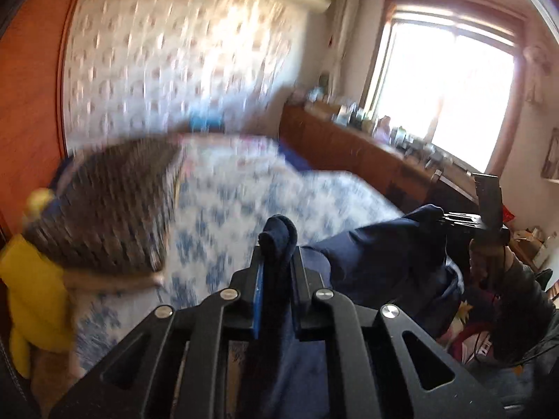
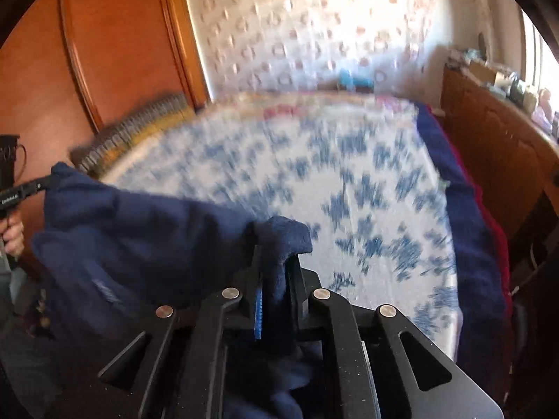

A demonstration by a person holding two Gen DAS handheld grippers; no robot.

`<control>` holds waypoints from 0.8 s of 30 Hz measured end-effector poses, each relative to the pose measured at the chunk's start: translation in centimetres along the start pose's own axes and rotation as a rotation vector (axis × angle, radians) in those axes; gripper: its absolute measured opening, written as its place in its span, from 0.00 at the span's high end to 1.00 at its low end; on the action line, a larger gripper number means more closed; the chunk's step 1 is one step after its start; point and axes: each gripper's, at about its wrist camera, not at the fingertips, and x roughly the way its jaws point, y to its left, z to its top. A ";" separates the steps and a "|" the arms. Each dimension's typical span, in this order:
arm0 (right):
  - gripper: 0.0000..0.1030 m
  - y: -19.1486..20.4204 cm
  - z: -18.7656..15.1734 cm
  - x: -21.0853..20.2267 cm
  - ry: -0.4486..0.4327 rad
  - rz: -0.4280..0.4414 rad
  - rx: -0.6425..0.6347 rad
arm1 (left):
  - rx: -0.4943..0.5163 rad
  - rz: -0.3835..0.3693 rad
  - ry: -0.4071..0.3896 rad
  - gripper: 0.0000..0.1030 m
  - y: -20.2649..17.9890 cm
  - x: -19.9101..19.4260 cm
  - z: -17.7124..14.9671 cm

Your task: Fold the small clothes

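1. Because both grippers are pinching it, the dark blue garment hangs in the air over the near end of the bed.
2. On the left, the left gripper has its fingers clamped on one bunched corner.
3. On the right, the right gripper is clamped on the other corner.
4. It looks soft, light and floppy (it sags between them), so corners seem the best places to hold.
5. Blue-flowered bed ahead looks wide and bare; the wooden cabinet runs close along its right edge.
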 end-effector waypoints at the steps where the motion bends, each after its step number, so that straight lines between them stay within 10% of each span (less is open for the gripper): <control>1: 0.93 0.1 0.4 -1.3 -0.028 -0.011 0.003 | 0.014 -0.001 -0.035 0.91 -0.7 -1.4 0.7; 16: 0.93 5.5 7.9 -20.1 -0.363 -0.070 -0.138 | 0.061 0.054 -0.359 0.90 -1.0 -12.4 8.2; 24: 0.93 6.9 12.2 -23.7 -0.471 -0.072 -0.204 | 0.075 0.117 -0.440 0.90 0.9 -13.5 12.1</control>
